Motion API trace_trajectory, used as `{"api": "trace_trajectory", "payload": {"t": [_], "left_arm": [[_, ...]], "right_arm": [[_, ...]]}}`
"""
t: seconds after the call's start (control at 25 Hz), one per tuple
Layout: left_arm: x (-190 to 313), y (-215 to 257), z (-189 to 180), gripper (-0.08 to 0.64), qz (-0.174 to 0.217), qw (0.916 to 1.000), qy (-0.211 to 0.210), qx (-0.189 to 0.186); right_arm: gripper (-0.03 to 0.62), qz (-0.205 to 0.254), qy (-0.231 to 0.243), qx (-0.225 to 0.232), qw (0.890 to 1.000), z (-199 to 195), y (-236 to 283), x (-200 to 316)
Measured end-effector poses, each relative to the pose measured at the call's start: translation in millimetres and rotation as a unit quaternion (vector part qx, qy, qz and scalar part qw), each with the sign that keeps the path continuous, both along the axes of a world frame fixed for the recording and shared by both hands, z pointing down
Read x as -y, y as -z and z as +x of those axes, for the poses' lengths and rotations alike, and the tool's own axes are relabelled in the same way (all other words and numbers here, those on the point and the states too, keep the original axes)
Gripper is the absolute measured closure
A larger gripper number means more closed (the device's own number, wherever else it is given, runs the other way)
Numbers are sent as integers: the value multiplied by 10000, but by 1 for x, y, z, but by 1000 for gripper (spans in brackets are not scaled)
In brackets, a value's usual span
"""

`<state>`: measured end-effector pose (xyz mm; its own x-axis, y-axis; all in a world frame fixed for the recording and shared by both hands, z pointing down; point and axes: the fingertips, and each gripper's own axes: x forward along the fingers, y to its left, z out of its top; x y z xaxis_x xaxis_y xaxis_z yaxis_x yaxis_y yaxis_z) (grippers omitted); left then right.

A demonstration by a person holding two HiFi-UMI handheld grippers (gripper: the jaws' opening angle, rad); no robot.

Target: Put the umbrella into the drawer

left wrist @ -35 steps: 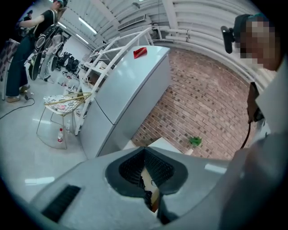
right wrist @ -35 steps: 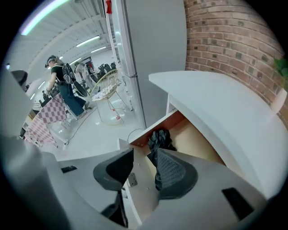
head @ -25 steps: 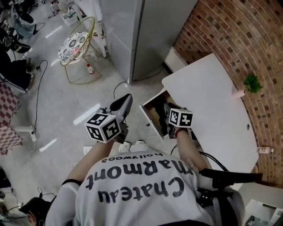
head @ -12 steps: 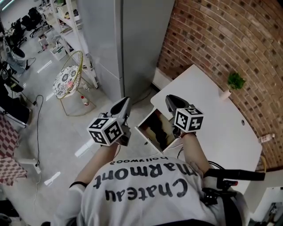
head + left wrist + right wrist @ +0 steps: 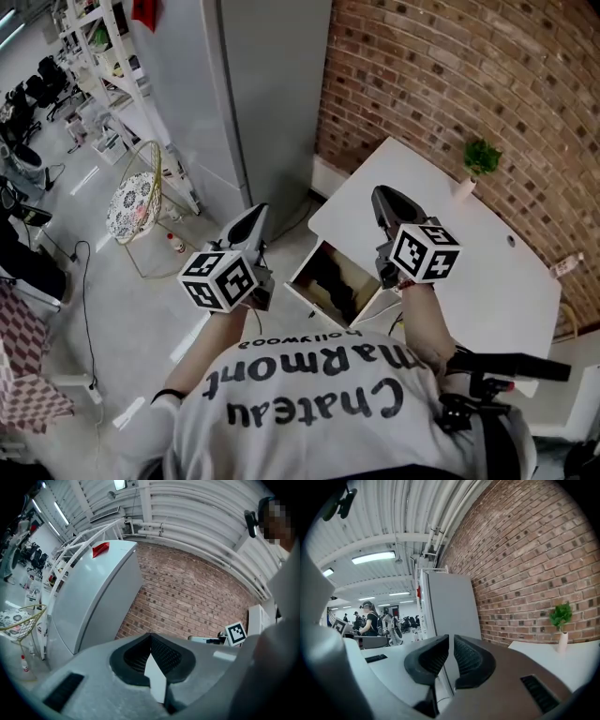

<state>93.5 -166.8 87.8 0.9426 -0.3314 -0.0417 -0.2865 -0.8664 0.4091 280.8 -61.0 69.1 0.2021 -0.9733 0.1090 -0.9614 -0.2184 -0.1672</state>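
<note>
The dark umbrella (image 5: 337, 281) lies inside the open drawer (image 5: 307, 272) under the white surface (image 5: 469, 253). Above the drawer, the left gripper (image 5: 253, 216) is closed and empty. The right gripper (image 5: 381, 197) has just been closing on nothing, its jaws almost together.

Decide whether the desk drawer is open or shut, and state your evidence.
Open: the drawer juts out from under the white desk, its dark interior exposed to the head view.
</note>
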Motion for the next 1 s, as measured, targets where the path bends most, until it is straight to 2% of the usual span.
{"api": "trace_trajectory", "payload": {"t": [0.2,0.32,0.44,0.72,1.0], "left_arm": [[3,-11,2,544,-112,9999,77,76],[-1,-17,7,543,-153,9997,25,165],[-7,-24,12,543,-168,9995,-71,264],[-18,-40,22,543,-127,9984,-267,486],[-18,-48,20,543,-209,9979,-277,555]], "right_arm": [[552,-161,-495,190,9985,28,-16,-33],[556,-204,-645,507,9964,37,-29,-48],[558,-376,-780,552,9947,41,-42,-59],[566,-661,-950,752,9904,46,-70,-77],[572,-875,-1033,685,9884,44,-82,-79]]}}
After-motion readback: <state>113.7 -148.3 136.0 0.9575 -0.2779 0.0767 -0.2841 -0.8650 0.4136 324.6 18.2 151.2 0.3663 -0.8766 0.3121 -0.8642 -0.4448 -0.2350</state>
